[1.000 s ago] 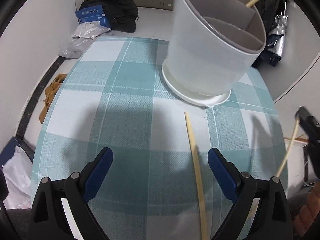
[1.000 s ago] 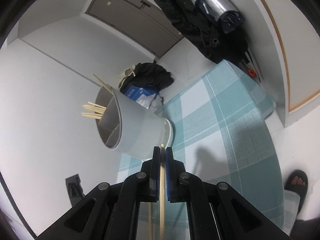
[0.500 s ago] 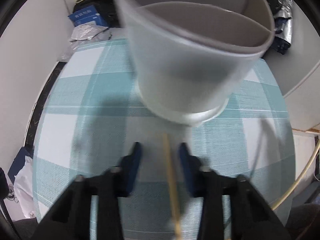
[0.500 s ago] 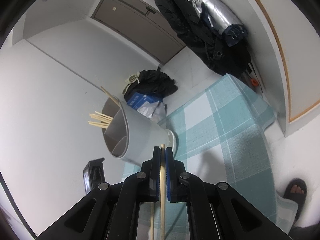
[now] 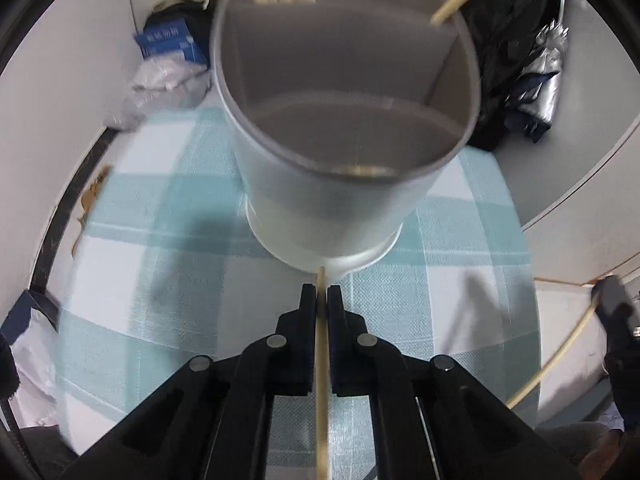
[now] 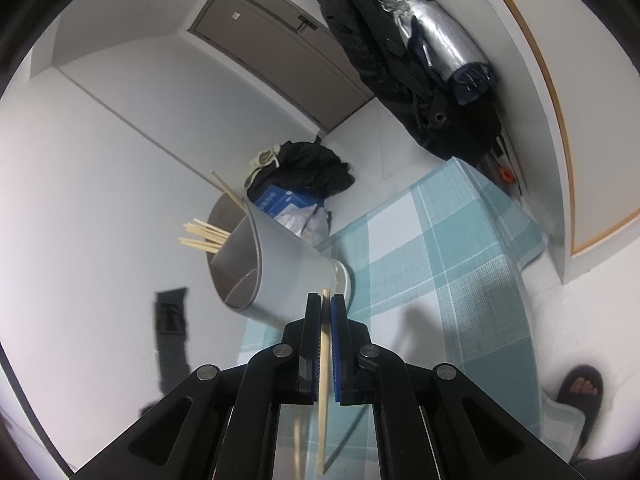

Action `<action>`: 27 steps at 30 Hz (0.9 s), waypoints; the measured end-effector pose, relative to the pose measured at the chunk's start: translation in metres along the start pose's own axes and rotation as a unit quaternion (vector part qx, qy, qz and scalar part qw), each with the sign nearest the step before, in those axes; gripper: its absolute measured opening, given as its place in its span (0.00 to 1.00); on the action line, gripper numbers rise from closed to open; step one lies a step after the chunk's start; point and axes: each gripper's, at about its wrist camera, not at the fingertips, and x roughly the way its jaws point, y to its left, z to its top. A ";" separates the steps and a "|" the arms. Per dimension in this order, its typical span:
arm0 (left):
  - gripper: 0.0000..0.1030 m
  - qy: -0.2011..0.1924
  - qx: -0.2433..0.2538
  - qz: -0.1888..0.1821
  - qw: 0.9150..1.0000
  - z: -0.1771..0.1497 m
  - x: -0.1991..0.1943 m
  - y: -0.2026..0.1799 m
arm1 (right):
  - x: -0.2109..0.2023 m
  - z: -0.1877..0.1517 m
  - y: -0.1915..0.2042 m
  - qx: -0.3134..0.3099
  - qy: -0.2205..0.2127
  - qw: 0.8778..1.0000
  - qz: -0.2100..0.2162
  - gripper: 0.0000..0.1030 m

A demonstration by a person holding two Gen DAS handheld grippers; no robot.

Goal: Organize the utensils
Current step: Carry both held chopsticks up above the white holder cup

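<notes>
The left gripper (image 5: 321, 300) had just been closing its jaws, and they now pinched one chopstick (image 5: 321, 380) just in front of the grey holder (image 5: 344, 216) on the checked desk (image 5: 168, 264). The right gripper (image 6: 326, 312) held a second chopstick (image 6: 323, 392) between narrow jaws, to the side of the holder. Each stick looked light, thin, stiff and rather smooth, so it could probably pivot or slip; a hold nearer its middle seemed safer. Each long axis ran along the jaws, tip pointing toward the holder, where more chopsticks (image 6: 204, 236) stood.
</notes>
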 end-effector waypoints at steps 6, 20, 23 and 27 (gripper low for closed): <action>0.01 -0.075 0.029 -0.030 0.996 -0.011 -0.053 -0.007 | -0.009 -0.010 0.014 -0.036 -0.013 0.999 -0.018 0.04; 0.01 -0.167 0.089 -0.070 0.979 0.003 -0.111 -0.041 | -0.028 -0.024 0.083 -0.167 -0.050 0.984 -0.030 0.04; 0.01 -0.168 0.095 -0.074 0.978 0.002 -0.113 -0.041 | -0.027 -0.024 0.092 -0.182 -0.049 0.981 -0.041 0.03; 0.01 -0.171 0.097 -0.078 0.977 0.000 -0.120 -0.036 | -0.025 -0.023 0.100 -0.193 -0.048 0.979 -0.053 0.03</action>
